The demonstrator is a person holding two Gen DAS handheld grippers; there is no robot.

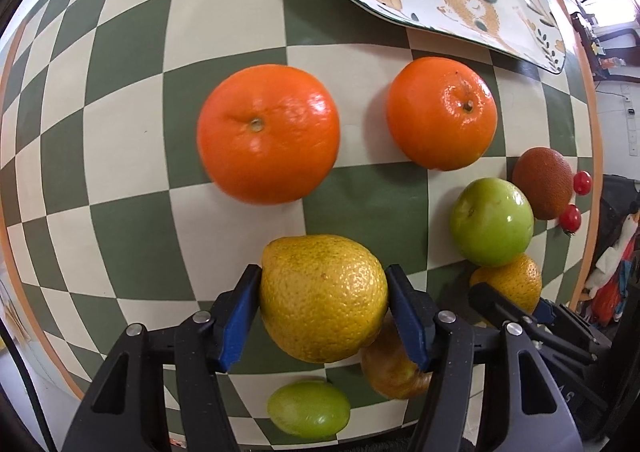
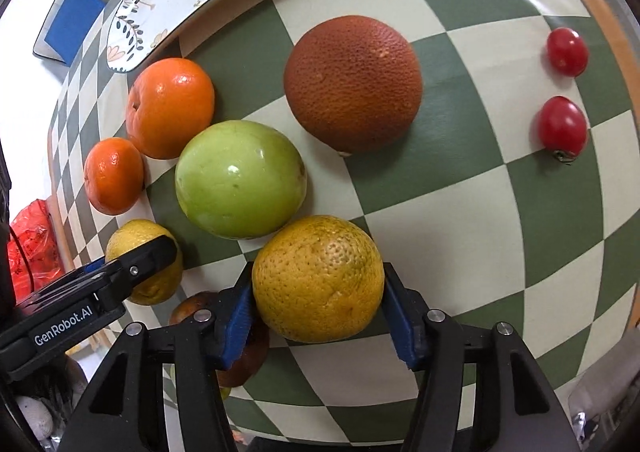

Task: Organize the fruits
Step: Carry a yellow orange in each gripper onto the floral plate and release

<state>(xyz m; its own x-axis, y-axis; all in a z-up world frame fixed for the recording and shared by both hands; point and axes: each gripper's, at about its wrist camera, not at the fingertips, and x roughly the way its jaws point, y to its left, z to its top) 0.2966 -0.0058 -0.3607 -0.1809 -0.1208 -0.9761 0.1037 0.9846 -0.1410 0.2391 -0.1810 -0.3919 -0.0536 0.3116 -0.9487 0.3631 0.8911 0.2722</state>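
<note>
Clamping pads of left tool [image 1: 324, 302] on yellow dimpled citrus [image 1: 323, 298]; right tool [image 2: 318, 292] likewise grips second yellow citrus [image 2: 318, 278], both on checkered surface [image 2: 500, 212]. Lift straight up, avoid nudging green apple [image 2: 240, 180].

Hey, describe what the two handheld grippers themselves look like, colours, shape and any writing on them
Both are alike: the left gripper and right gripper have matte black angular arms with triangular cut-outs and round silver pivot bolts. Each finger carries a ribbed blue pad. White lettering "GenRobot.AI" runs along the left gripper's side. No cables, hands or sleeves show.
</note>
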